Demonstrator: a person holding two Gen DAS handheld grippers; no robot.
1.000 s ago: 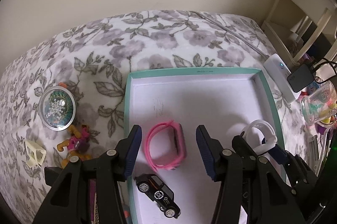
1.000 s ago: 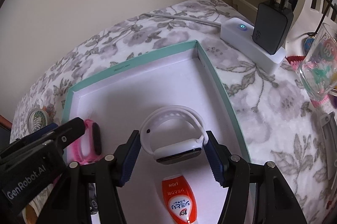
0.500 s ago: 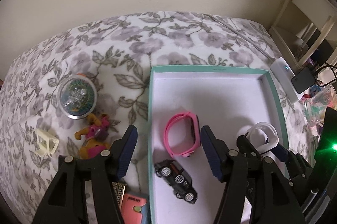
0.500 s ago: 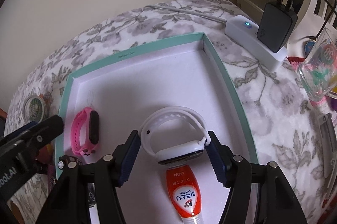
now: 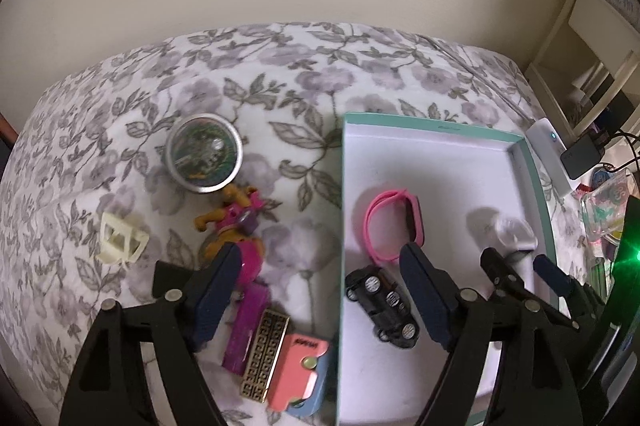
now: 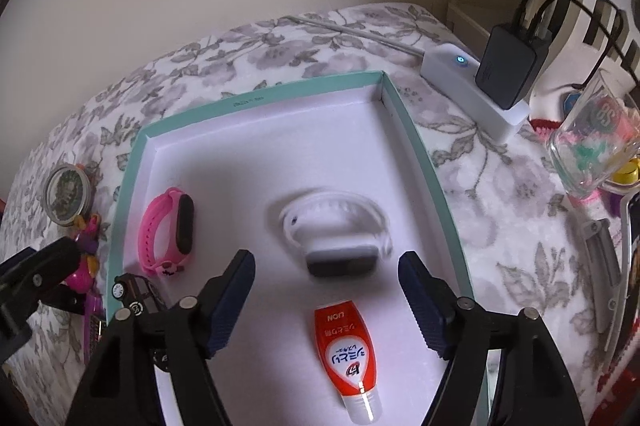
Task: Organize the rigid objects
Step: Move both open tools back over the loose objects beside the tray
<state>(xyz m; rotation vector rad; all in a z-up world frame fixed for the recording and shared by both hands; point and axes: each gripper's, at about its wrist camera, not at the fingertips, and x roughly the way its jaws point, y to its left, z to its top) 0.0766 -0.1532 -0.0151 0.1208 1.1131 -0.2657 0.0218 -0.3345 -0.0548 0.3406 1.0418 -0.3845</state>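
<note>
A teal-rimmed white box lies on the flowered bedspread. Inside it are a pink watch, a black toy car, a red tube and a white watch, which is blurred. My right gripper is opening, and the white watch lies just beyond its pads, free of them. My left gripper is opening above the box's left rim, gripping nothing.
Left of the box lie a round tin, a toy figure, a cream clip, a gold-patterned box and a pink case. At the right are a power strip with a charger, and a glass jar.
My right gripper has opened and let go of the white watch, which now lies in the box. My left gripper has widened and moved left, from over the pink watch to the box's left rim.
</note>
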